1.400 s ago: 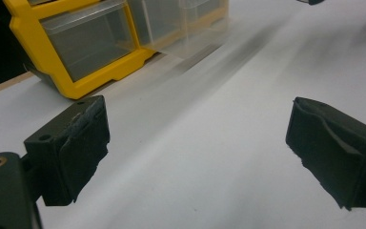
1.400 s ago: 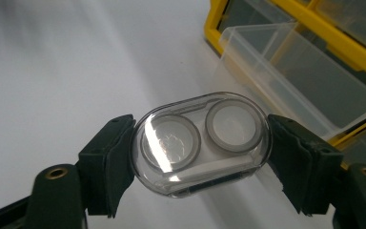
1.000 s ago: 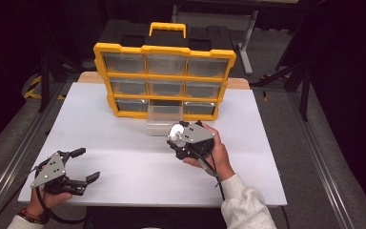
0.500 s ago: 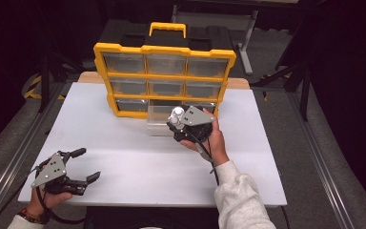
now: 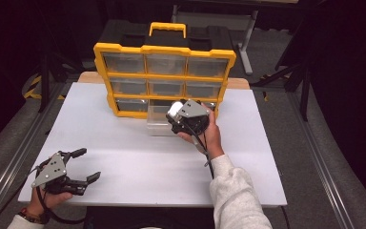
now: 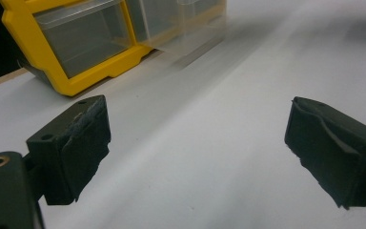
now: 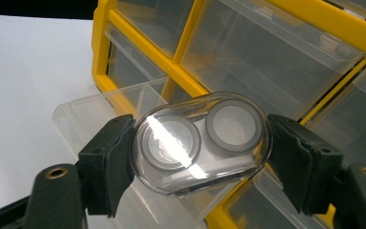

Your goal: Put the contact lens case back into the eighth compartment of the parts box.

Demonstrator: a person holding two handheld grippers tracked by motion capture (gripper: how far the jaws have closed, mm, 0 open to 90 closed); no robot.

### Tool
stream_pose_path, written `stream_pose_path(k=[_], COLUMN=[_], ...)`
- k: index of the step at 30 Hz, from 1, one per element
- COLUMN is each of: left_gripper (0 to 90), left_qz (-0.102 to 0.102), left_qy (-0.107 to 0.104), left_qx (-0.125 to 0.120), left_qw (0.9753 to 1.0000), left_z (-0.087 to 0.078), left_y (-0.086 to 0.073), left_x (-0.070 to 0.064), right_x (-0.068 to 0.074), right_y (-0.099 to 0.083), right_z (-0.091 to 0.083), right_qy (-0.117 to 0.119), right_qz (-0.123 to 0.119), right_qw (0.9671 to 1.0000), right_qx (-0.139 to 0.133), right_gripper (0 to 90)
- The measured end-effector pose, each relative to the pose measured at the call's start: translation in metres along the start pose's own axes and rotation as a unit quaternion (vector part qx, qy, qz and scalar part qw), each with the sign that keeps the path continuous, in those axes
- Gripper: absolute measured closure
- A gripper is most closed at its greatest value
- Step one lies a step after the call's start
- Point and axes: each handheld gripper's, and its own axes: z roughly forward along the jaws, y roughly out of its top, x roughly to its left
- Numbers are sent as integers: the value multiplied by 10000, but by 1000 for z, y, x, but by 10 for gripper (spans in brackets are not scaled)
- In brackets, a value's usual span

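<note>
A yellow organizer (image 5: 164,71) with clear drawers stands at the back of the white table (image 5: 138,157). Its bottom middle drawer (image 5: 159,121) is pulled out toward me. My right gripper (image 7: 200,143) is shut on a clear oval case (image 7: 201,142) holding two round pieces, and holds it above the open drawer (image 7: 100,119); in the high view this right gripper (image 5: 181,117) is just in front of the organizer's bottom row. My left gripper (image 5: 86,164) rests open near the table's front left edge, with nothing between its pads (image 6: 83,143).
A yellow carrying handle (image 5: 167,27) tops the organizer. Dark stands and metal rails (image 5: 324,157) flank the table. The organizer's lower left corner (image 6: 76,52) shows far ahead in the left gripper view, with bare white tabletop between.
My right gripper has carried the clear case away from me, from mid-table to over the pulled-out drawer. The left gripper has stayed in place.
</note>
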Motion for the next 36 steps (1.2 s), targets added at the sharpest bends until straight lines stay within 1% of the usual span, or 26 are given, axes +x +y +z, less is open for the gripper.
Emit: stream_pose_path(k=[1,3,6,12,17,29,36], left_gripper=[92,95,96,97,103,111,113], left_qz=[7,-5,-2,5,23,37,52], left_qy=[18,38,43,47,38,26,25], left_qx=[11,-17,6,-14,-2,37,48], left_qw=[10000,10000,10000,10000,10000,10000,10000], left_z=[0,-1,-2,-1,-1,-1,-1], left_y=[0,0,0,0,0,0,0], left_x=[0,0,1,0,0,0,0], right_x=[0,0,-1,-1,0,2,3], right_y=[1,1,1,0,-1,-6,-7], right_z=[3,5,9,14,19,29,31], right_qy=[-62,-93,-155,-158,-273,-229,-203], right_qz=[16,50,86,181,231,327,341], right_qw=[10000,9999,9998,9997,9994,9991,9990], right_qx=[-9,-15,9,7,39,164,204], right_gripper=[279,279,279,279,278,277,268])
